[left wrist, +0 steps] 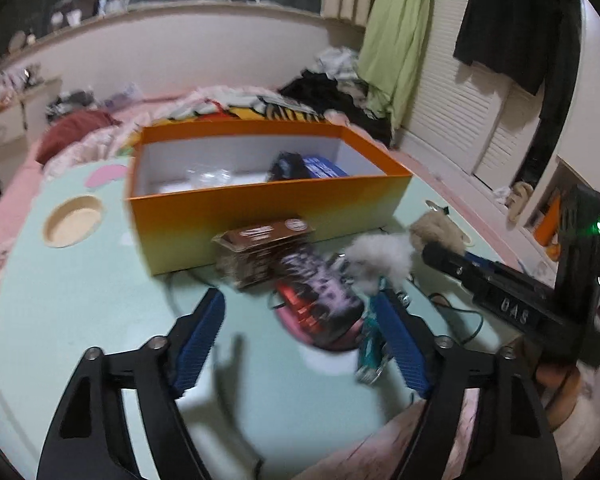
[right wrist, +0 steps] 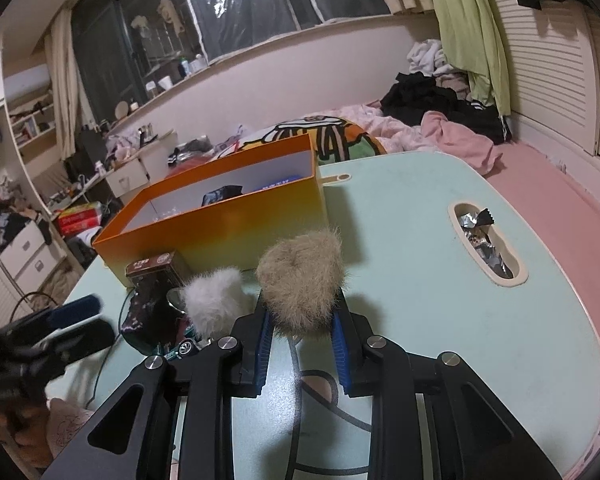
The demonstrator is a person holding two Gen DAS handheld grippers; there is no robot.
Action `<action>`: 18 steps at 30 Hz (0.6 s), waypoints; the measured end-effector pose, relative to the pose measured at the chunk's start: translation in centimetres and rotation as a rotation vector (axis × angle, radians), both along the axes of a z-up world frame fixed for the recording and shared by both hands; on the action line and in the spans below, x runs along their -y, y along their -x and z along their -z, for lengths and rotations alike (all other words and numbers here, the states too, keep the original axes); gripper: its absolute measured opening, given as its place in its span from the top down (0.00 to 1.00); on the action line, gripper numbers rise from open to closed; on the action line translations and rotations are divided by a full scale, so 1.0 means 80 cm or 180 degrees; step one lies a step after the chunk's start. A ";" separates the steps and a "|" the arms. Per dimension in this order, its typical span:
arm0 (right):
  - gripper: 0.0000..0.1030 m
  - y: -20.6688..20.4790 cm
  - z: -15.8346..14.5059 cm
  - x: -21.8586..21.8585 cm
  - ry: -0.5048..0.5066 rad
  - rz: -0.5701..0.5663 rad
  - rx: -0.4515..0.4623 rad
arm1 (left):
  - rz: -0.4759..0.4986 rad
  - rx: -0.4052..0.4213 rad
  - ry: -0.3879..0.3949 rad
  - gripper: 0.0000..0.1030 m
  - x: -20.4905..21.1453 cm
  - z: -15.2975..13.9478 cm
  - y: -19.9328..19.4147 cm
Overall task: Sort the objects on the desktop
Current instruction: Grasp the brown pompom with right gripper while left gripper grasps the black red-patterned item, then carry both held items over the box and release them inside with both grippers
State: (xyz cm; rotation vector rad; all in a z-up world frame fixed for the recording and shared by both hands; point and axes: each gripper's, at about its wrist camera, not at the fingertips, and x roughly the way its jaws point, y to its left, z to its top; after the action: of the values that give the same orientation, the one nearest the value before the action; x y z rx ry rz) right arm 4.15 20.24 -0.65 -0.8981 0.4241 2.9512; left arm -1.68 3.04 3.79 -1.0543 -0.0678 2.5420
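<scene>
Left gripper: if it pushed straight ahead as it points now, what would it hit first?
Probably the dark patterned pouch, which lies between the open fingers of the left gripper. Behind it are the brown box and the orange box. Motion blur makes depth uncertain.

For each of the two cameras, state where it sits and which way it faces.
Left wrist: sits on the left hand-held gripper, low over the table, facing the orange box; its open blue fingers show, flanking a dark pouch.
Right wrist: sits on the right hand-held gripper, facing the box and window; its fingers close on the tan pompom.
Shared: box, white pompom, tan pompom, each other's gripper.
</scene>
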 end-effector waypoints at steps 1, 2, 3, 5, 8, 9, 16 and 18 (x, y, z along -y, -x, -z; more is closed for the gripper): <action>0.75 -0.001 0.000 0.000 0.0005 -0.0002 0.0001 | 0.0018 0.0075 0.0024 0.44 -0.005 0.004 0.005; 0.75 0.000 0.000 0.000 0.0004 -0.0001 0.0002 | 0.0074 0.0203 0.0047 0.53 -0.011 0.011 0.012; 0.75 0.000 0.000 0.000 0.0006 -0.0002 0.0002 | 0.0103 0.0299 0.0073 0.63 -0.013 0.018 0.013; 0.75 0.000 0.000 -0.001 0.0007 -0.0003 0.0004 | 0.0110 0.0293 0.0046 0.68 -0.010 0.022 0.010; 0.75 0.000 0.000 -0.001 0.0000 -0.0004 0.0001 | 0.0114 0.0215 -0.0034 0.68 0.000 0.019 -0.002; 0.75 0.000 0.000 -0.001 -0.0001 -0.0003 0.0001 | 0.0105 0.0173 -0.0044 0.69 0.003 0.018 -0.006; 0.75 -0.001 0.003 -0.001 0.0010 -0.0009 -0.0019 | 0.0158 -0.0141 -0.0031 0.71 0.018 0.009 -0.034; 0.75 0.000 0.004 0.000 0.0012 -0.0015 -0.0014 | 0.0151 -0.0202 -0.0034 0.71 0.024 0.006 -0.036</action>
State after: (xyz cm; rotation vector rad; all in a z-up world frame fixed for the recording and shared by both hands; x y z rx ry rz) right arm 4.19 20.26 -0.95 -0.8945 0.4287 2.9582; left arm 1.22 1.13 3.28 -0.9591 -0.0385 2.5276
